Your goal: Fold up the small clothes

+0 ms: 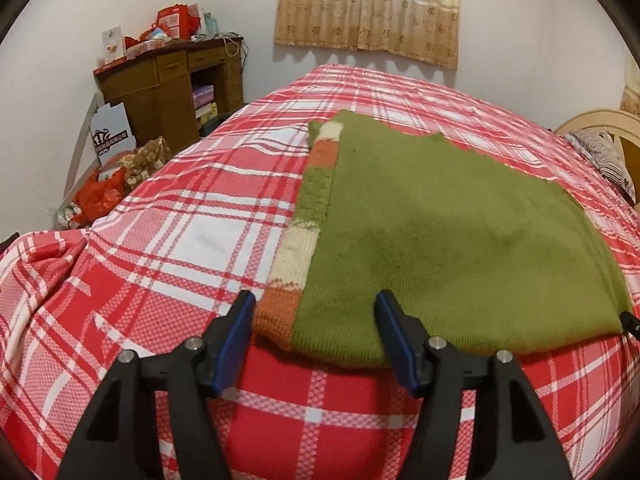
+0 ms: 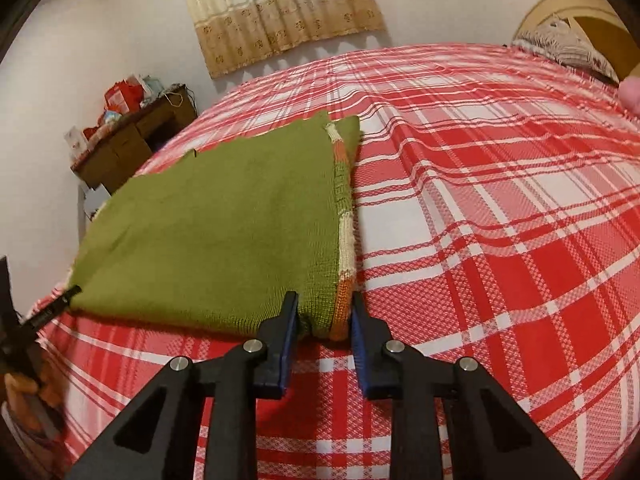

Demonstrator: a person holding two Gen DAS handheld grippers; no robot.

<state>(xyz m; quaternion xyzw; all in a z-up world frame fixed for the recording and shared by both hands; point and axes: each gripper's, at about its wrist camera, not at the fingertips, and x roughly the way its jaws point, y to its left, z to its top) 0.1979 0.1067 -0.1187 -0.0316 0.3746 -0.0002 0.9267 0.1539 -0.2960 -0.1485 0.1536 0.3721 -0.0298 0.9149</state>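
Observation:
A green knitted garment (image 1: pixel 448 236) with cream and orange striped edging lies folded flat on the red plaid bed; it also shows in the right wrist view (image 2: pixel 224 232). My left gripper (image 1: pixel 316 308) is open, its blue-padded fingers straddling the garment's near left corner without closing on it. My right gripper (image 2: pixel 325 309) has its jaws narrowly apart around the garment's near right corner, where the orange edging sits between the pads; no firm pinch shows. The right gripper's tip peeks in at the left wrist view's right edge (image 1: pixel 632 322).
The bed (image 1: pixel 192 240) with a red and white plaid cover fills both views. A brown desk (image 1: pixel 168 84) piled with red bags stands by the far left wall. A curtain (image 1: pixel 368 8) hangs behind. A pillow and wooden headboard (image 2: pixel 568 40) are at the right.

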